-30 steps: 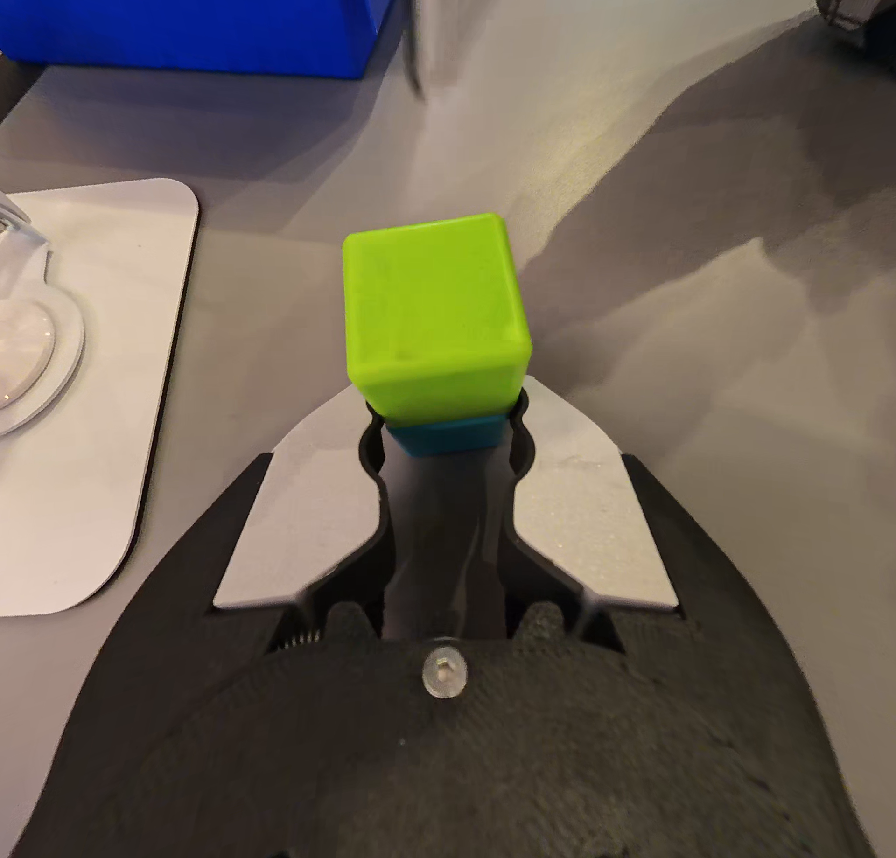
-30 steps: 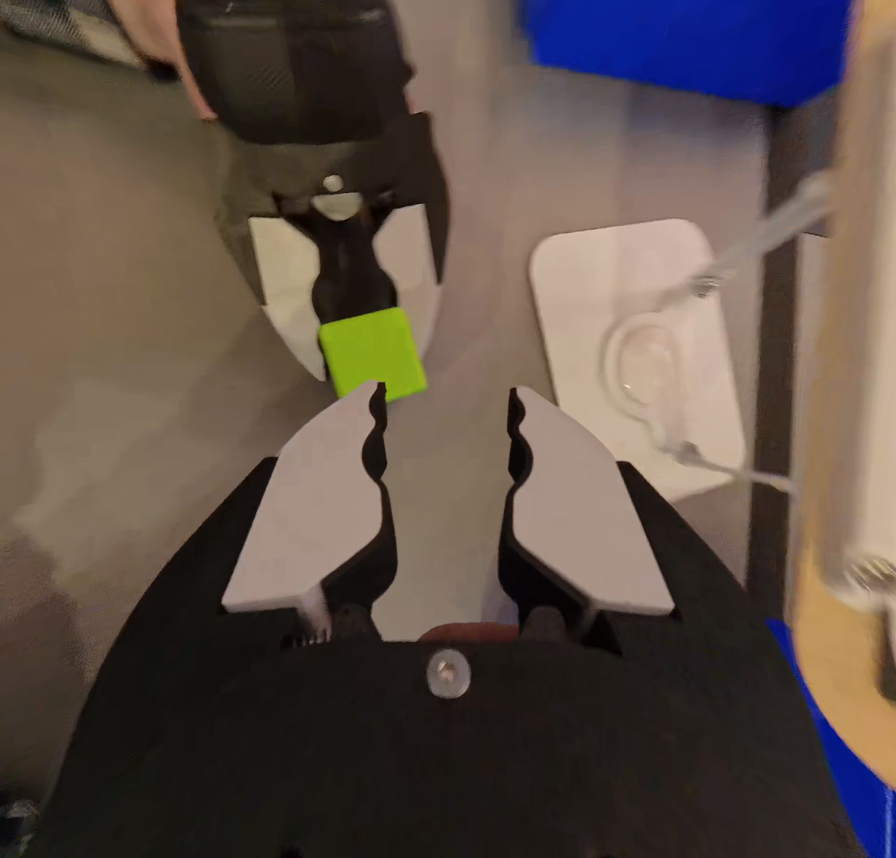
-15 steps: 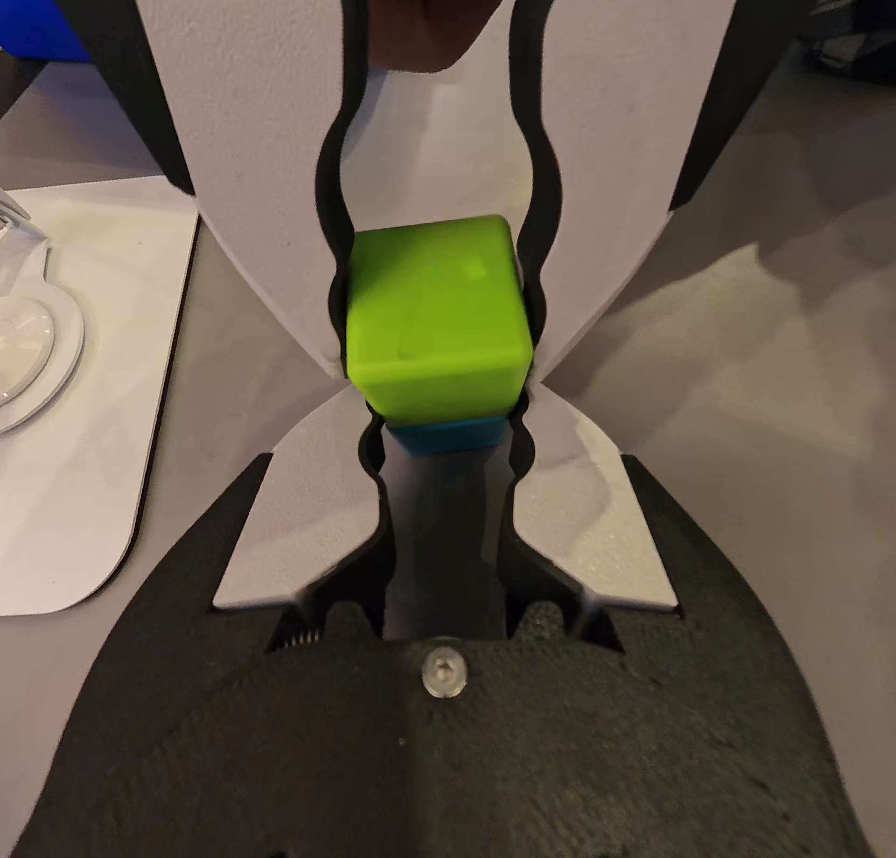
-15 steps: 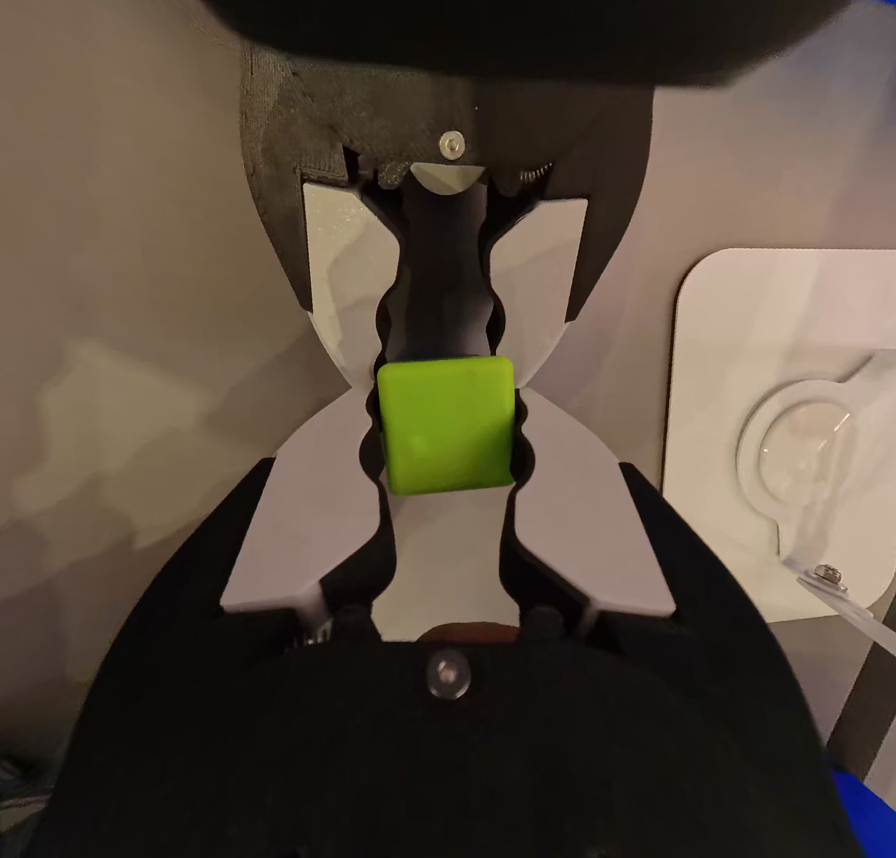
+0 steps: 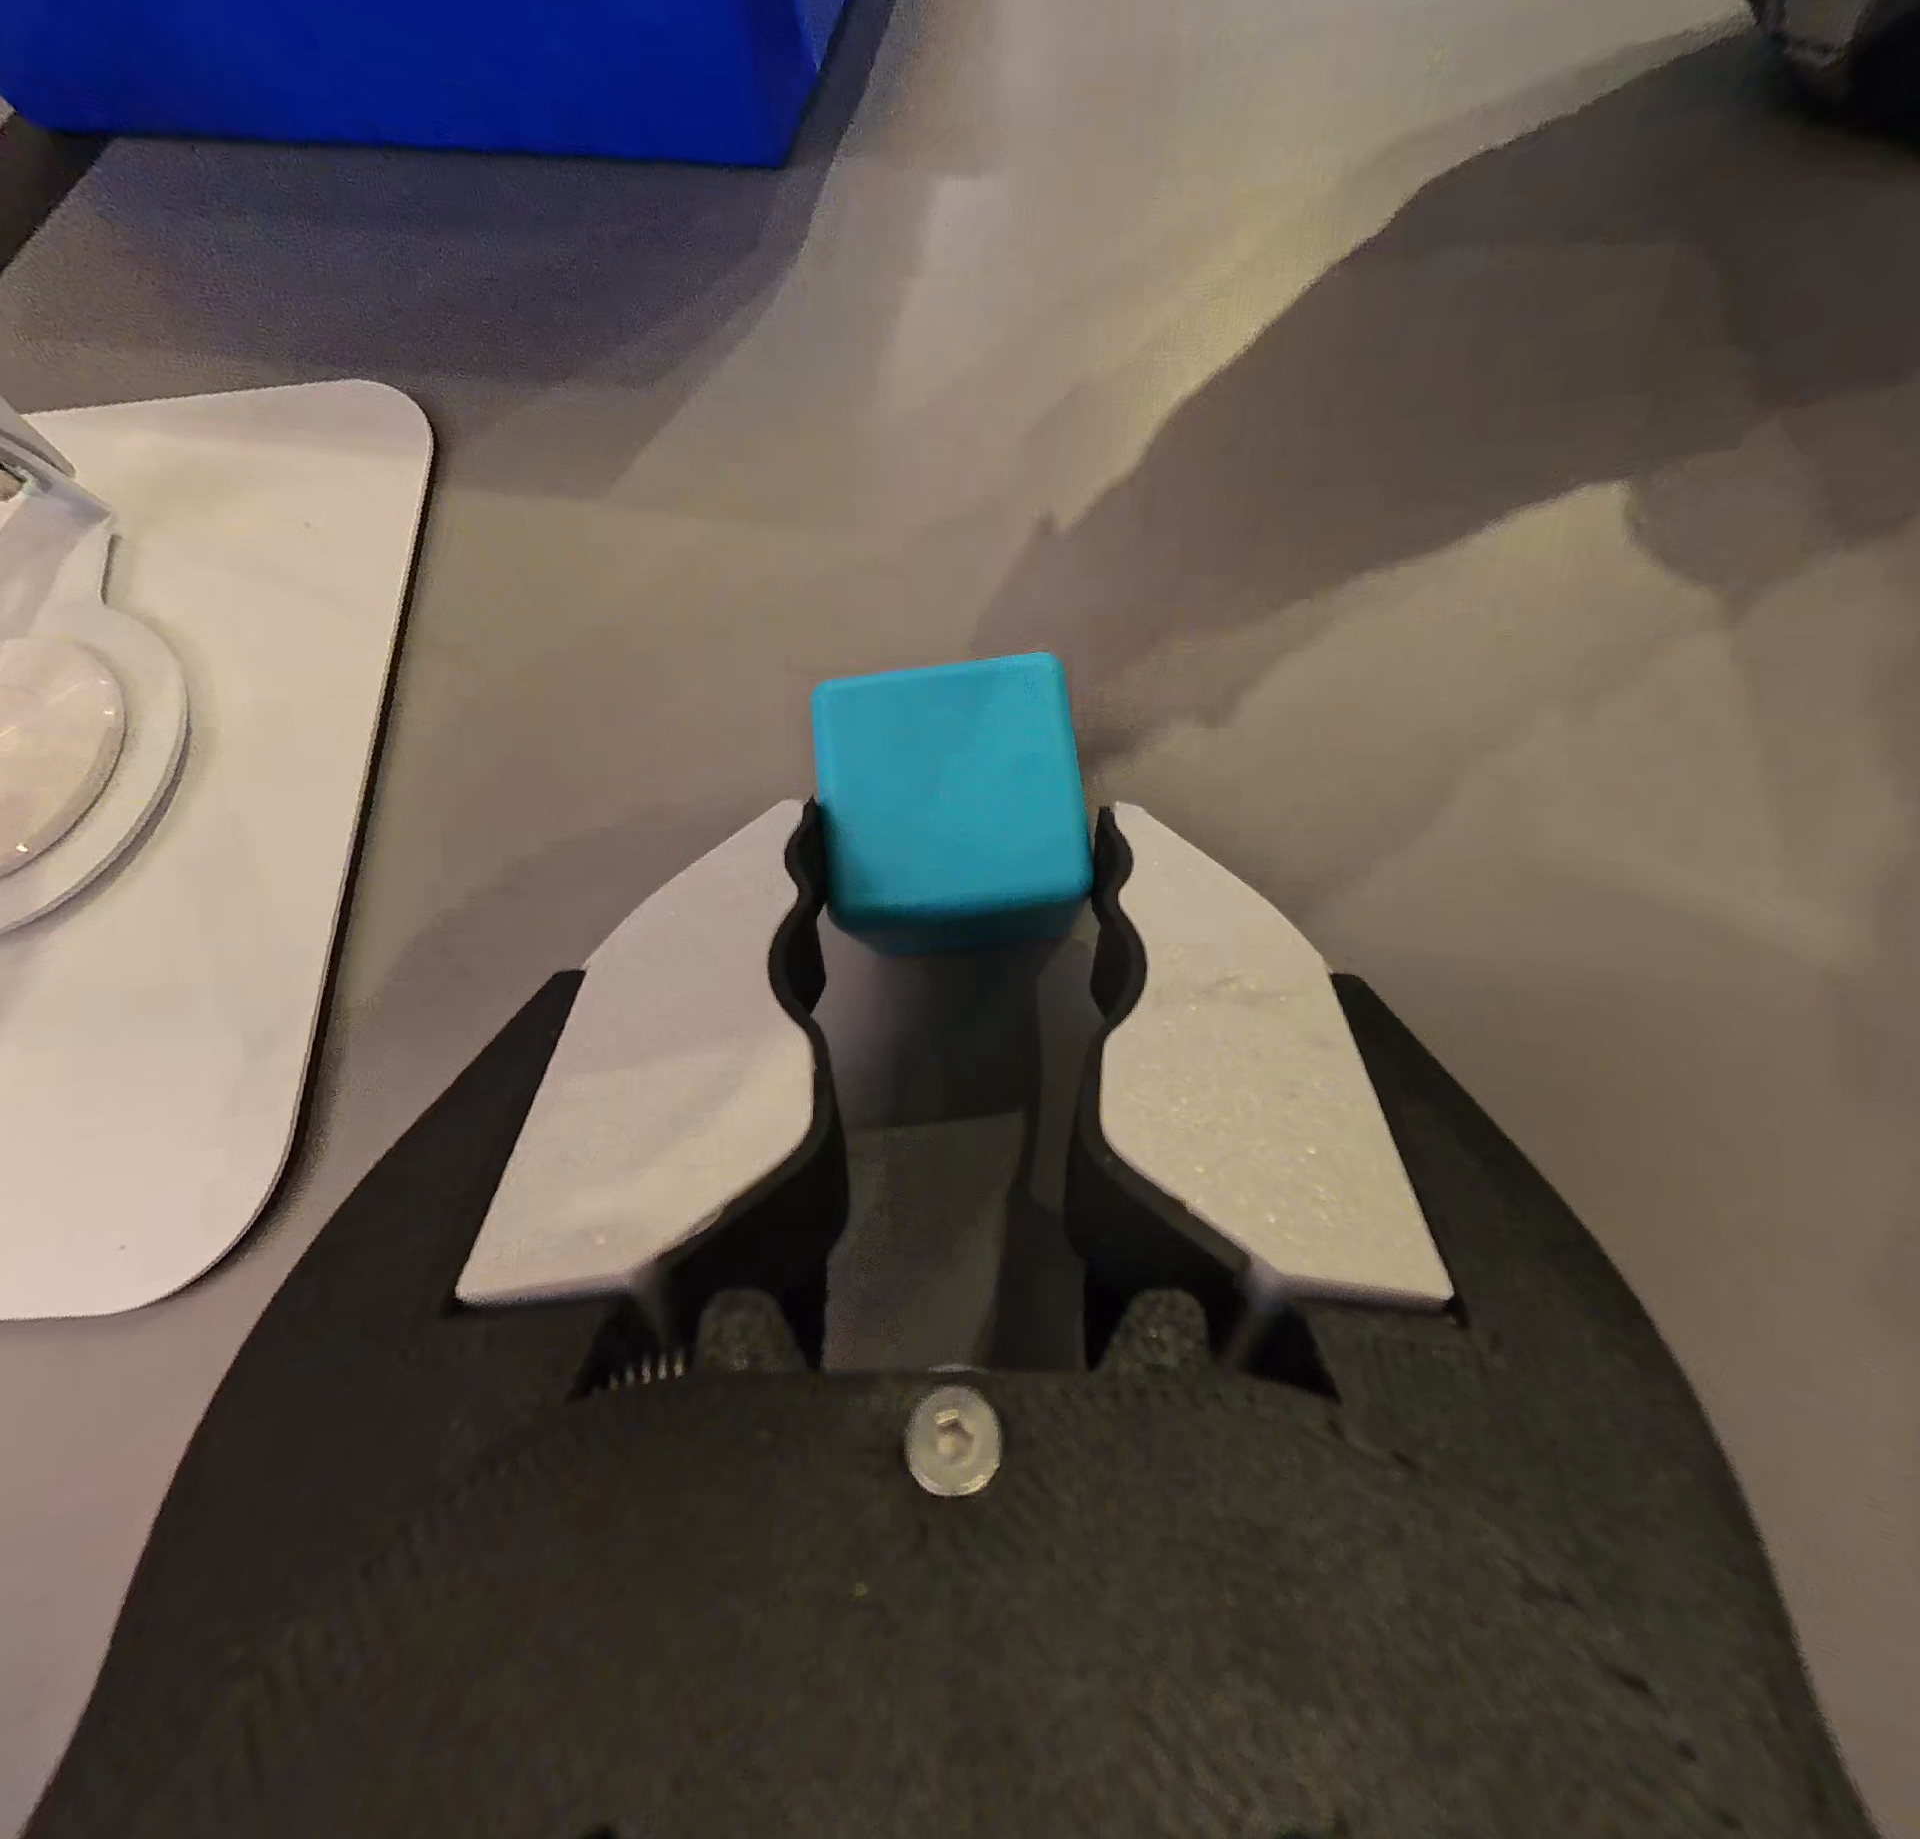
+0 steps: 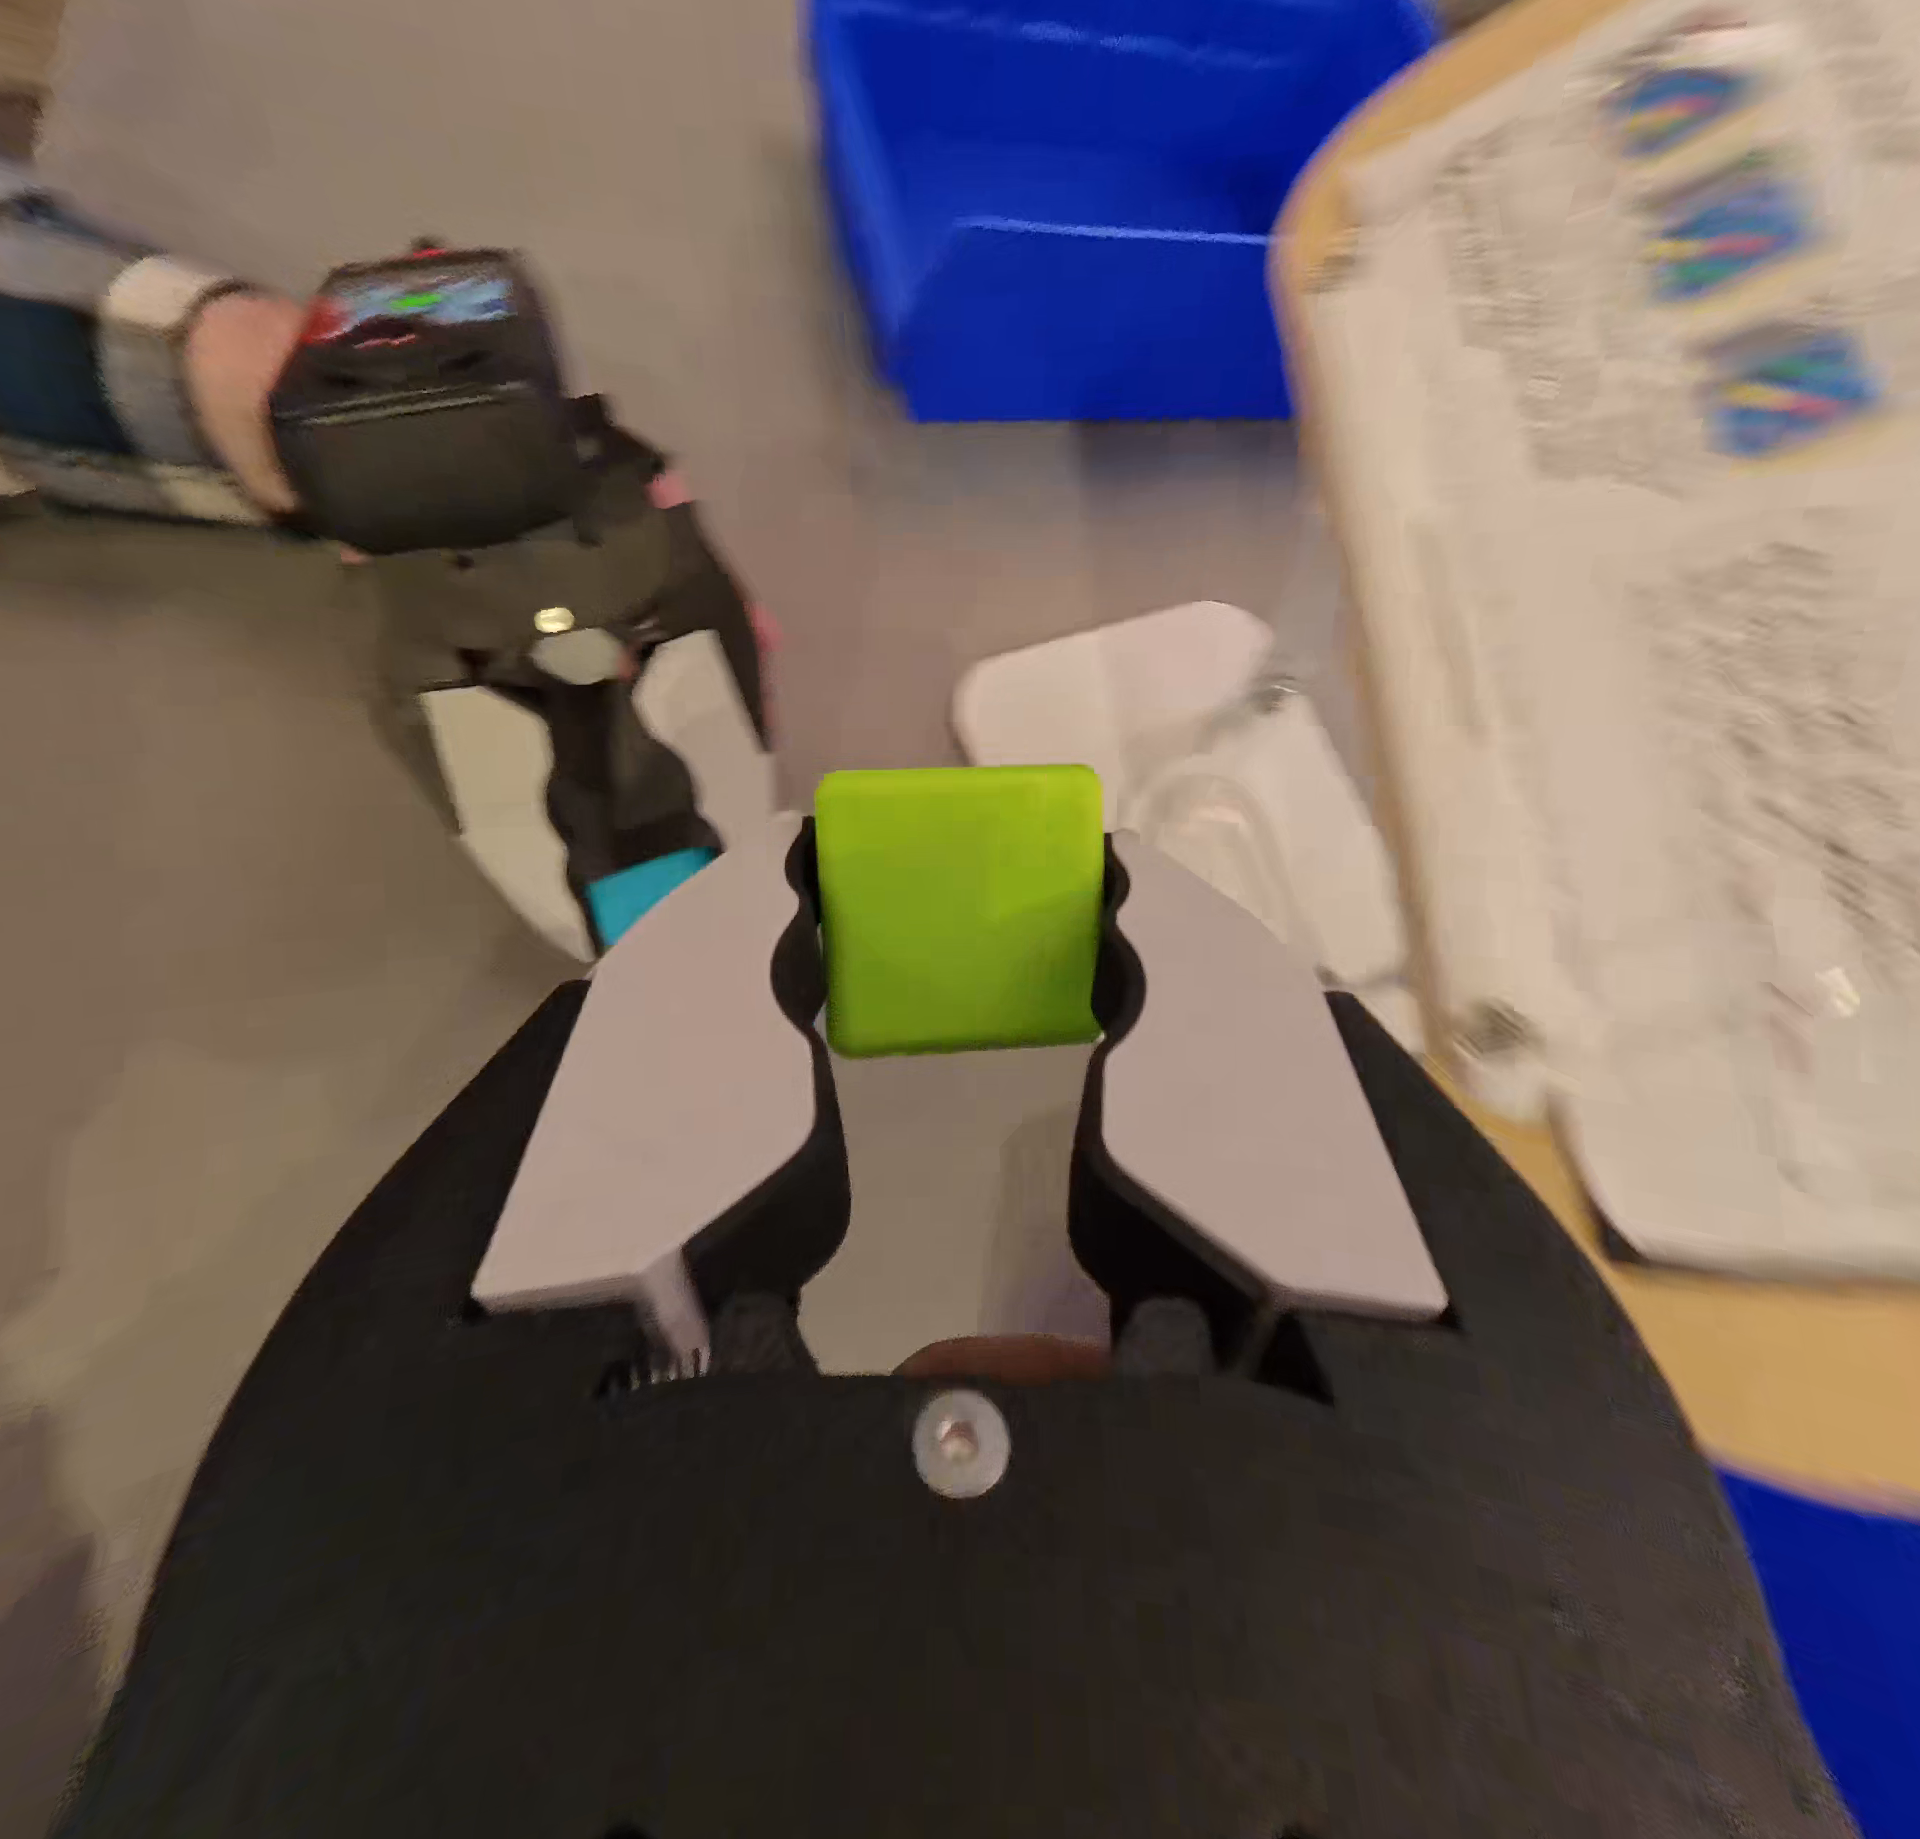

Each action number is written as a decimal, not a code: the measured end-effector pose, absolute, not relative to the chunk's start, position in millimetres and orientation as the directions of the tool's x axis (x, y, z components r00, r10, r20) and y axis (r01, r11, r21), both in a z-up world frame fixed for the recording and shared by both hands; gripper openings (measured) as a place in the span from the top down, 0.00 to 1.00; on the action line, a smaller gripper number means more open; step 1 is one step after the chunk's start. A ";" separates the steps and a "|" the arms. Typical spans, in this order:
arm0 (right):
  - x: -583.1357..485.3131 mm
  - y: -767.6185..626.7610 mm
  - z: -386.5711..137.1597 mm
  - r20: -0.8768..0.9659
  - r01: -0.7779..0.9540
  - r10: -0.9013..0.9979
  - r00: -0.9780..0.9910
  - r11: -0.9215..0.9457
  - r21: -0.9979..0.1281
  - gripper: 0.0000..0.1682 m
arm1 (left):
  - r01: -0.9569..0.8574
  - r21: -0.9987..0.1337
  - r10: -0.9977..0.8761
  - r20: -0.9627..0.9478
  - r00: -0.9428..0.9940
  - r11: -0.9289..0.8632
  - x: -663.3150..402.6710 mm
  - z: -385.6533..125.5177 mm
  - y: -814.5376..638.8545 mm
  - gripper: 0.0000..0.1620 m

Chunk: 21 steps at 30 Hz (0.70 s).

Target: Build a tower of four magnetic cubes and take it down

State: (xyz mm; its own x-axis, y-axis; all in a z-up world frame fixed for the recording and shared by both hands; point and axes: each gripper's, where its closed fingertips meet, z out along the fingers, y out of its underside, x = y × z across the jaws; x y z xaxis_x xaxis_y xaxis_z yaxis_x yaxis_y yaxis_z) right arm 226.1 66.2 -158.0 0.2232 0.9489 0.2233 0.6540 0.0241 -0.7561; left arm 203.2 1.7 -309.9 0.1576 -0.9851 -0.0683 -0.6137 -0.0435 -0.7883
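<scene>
A teal cube [image 5: 951, 802] sits between the tips of my left gripper [image 5: 954, 839], which is shut on it, low over the grey table [image 5: 1351, 854]. My right gripper [image 6: 956, 854] is shut on a lime green cube [image 6: 956, 906] and holds it up, away from the teal one. In the right wrist view the left gripper [image 6: 634, 906] shows at the left, held by a hand, with the teal cube [image 6: 644, 890] at its tips. No other cubes are in view.
A blue bin [image 5: 416, 23] stands at the back, also in the right wrist view [image 6: 1091, 179]. A white plate with a clear stand [image 5: 156, 802] lies on the left. A wooden board with printed sheets [image 6: 1662, 542] fills the right of the blurred right view. Across from one pair of fingers to the other is roughly 15 centimetres.
My right gripper closed on the green cube, pulled it off the teal cube and moved away with it. My left gripper kept hold of the teal cube.
</scene>
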 end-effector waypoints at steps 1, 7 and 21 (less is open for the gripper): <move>240.7 74.5 -146.9 0.224 0.633 0.933 0.280 -0.004 -0.774 0.70 | -0.614 -0.788 -0.985 -0.069 0.157 -0.043 203.2 -309.9 1.7 0.70; 346.8 126.8 -125.2 0.308 0.626 0.761 0.570 -0.160 -0.764 0.70 | -0.614 -0.788 -0.985 -0.068 0.156 -0.043 203.5 -309.9 1.7 0.70; 436.1 157.2 -267.1 0.207 0.771 0.766 0.609 -0.509 -0.383 0.70 | -0.614 -0.788 -0.985 -0.073 0.155 -0.038 203.4 -309.9 1.5 0.70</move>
